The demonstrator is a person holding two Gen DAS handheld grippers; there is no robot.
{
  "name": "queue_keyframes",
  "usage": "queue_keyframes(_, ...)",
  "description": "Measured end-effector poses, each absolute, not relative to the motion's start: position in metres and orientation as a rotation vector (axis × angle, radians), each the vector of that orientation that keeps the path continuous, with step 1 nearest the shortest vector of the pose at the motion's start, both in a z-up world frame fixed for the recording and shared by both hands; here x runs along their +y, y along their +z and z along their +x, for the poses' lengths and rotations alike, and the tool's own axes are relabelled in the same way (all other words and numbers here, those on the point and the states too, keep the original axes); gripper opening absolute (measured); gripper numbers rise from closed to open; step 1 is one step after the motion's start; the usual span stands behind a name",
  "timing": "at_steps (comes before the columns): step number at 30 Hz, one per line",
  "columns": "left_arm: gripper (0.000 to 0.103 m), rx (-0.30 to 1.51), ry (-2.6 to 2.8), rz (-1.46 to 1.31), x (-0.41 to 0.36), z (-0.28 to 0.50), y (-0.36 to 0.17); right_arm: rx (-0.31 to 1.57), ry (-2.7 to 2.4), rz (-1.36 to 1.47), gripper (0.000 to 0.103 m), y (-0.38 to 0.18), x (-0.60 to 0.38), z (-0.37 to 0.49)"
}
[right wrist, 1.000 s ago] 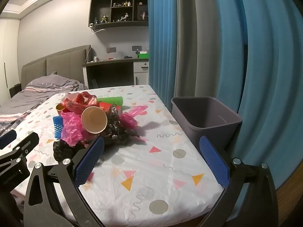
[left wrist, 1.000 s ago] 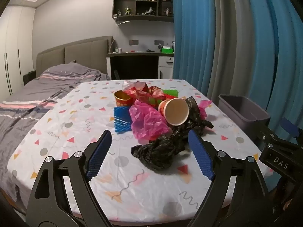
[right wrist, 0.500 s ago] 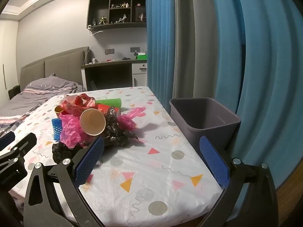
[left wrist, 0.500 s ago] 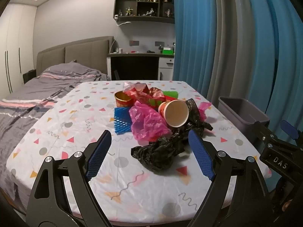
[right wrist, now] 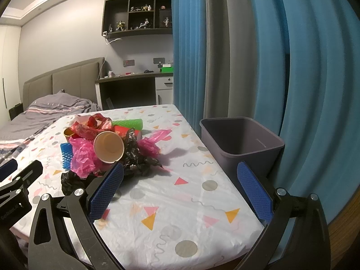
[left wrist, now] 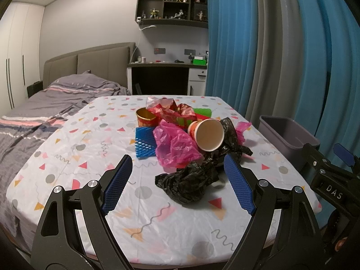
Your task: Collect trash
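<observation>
Both hand-held grippers, left (left wrist: 177, 181) and right (right wrist: 180, 187), are hovering spread and empty over the table (left wrist: 90, 148). Trash is lying mid-table; the bin (right wrist: 241, 142) is standing right. Best start: pinching the near black bag (left wrist: 186, 183) by a bunched fold.

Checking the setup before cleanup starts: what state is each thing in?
Left tongs: open, empty.
Right tongs: open, empty.
Grey bin: upright, looks empty.
Paper cup: on its side, mouth towards camera.
Gold-lined cup: upright.
Black bag: crumpled.
Pink bag: crumpled.
</observation>
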State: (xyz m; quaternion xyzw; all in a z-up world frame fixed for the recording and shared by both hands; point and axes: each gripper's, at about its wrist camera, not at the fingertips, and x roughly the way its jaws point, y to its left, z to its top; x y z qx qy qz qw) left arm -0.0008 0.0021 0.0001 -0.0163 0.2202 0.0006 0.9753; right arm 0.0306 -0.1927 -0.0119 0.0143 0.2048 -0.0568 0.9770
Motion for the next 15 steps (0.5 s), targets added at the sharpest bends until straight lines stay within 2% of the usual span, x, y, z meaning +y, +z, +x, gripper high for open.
queue_keyframes(15,0.082,0.444,-0.001,-0.038,0.0027,-0.0008,0.0002,0.403,-0.118,0.030,0.098,-0.0118,-0.1932,0.0299)
